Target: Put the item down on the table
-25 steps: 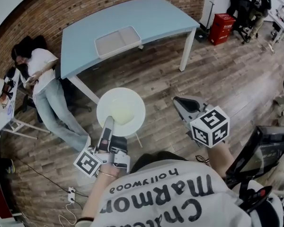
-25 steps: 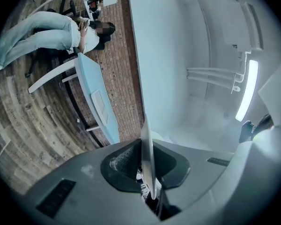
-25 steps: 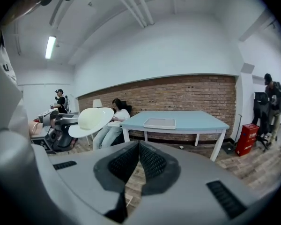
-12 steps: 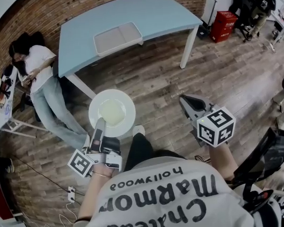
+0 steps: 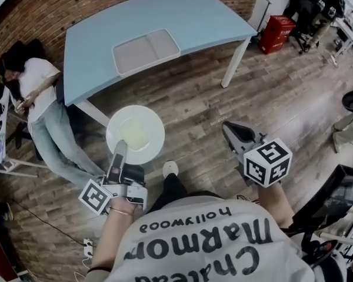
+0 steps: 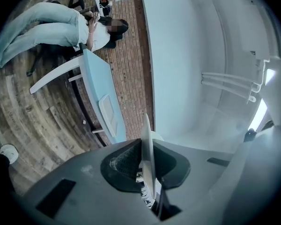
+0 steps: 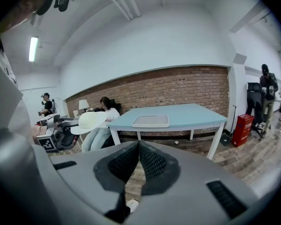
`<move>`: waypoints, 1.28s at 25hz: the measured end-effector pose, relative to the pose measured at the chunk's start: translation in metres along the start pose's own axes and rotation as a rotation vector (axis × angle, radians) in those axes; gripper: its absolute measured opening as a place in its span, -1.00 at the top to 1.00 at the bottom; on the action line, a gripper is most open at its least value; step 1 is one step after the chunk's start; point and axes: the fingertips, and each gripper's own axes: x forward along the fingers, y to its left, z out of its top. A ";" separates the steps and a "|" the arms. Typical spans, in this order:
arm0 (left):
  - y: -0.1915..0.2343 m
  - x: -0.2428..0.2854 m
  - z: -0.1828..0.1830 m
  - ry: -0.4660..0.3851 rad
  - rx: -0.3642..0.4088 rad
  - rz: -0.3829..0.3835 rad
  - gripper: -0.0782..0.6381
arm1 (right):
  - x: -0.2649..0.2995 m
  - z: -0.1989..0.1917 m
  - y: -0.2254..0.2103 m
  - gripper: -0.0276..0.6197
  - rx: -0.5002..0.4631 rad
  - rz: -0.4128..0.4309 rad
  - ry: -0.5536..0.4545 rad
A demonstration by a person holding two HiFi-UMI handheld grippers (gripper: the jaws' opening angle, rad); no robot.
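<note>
Over the past second the carrier has stepped closer to the blue surface (image 5: 182,16). The white plate (image 5: 135,133) has travelled leftward with the left tool (image 5: 120,148), and a shoe (image 5: 170,169) now shows on the plank floor below.

Head view: the left tool is clamped on the plate's near rim. The plate is held out ahead of it over the floor, still short of the surface's edge. The right tool (image 5: 228,128) rides alongside, well apart, carrying nothing. A grey tray (image 5: 146,50) lies on the surface beyond the plate. A seated person (image 5: 38,90) is off the left tool's outer side, near the surface's corner leg.

Left tool view: the plate (image 6: 148,153) appears edge-on, pinched between the pads. The surface (image 6: 100,93) and tray lie ahead, with the seated person further on.

Right tool view: the jaws meet pad to pad on nothing. The plate (image 7: 88,122) and left tool (image 7: 61,134) show off to its left, the surface lies ahead, and a red crate (image 7: 243,128) stands away to the right.

To land it well, the plate likely needs carrying on past the edge and keeping level. It should then be lowered onto bare top beside the tray and let go only once it rests flat. The tray takes up the middle of the top, and the seated person and corner leg crowd the left approach.
</note>
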 end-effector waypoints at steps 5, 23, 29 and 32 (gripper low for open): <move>0.008 0.044 0.036 0.010 -0.004 0.001 0.72 | 0.040 0.027 -0.013 0.88 0.012 -0.022 0.007; 0.035 0.137 0.173 0.006 0.017 -0.011 0.72 | 0.175 0.140 -0.006 0.88 -0.076 -0.040 -0.036; 0.056 0.154 0.180 0.011 -0.010 0.026 0.72 | 0.183 0.141 -0.017 0.88 -0.085 -0.075 0.007; 0.069 0.156 0.173 0.022 -0.032 0.058 0.72 | 0.189 0.139 -0.023 0.88 -0.072 -0.076 0.017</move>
